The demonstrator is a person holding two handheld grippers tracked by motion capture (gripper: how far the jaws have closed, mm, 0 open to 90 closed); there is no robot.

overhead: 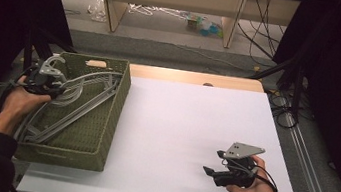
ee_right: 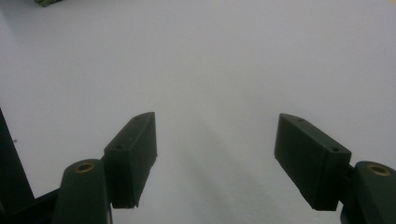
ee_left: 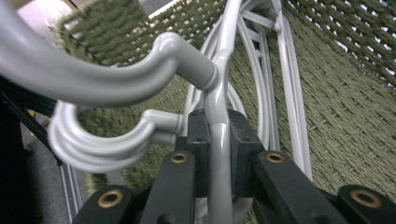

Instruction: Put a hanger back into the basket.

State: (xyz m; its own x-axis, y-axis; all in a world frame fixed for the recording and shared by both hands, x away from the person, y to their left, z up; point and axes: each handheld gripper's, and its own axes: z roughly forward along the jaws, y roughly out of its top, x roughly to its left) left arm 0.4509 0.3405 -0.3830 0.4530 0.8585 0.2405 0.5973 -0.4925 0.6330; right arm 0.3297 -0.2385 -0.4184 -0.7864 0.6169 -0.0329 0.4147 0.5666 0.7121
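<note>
In basket (overhead: 102, 137), your left hand-held gripper (ee_left: 218, 140) clamps hanger (ee_left: 219, 93); right hand-held gripper (ee_right: 217, 154) open above counter (ee_right: 210, 56).

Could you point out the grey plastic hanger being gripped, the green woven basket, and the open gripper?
Grey plastic hanger (ee_left: 218, 154), left gripper view, on its bar between the fingers.
Green woven basket (overhead: 103, 132), high view, on its right wall.
Right gripper (ee_right: 215, 156), right gripper view, midway between its fingertips.
</note>
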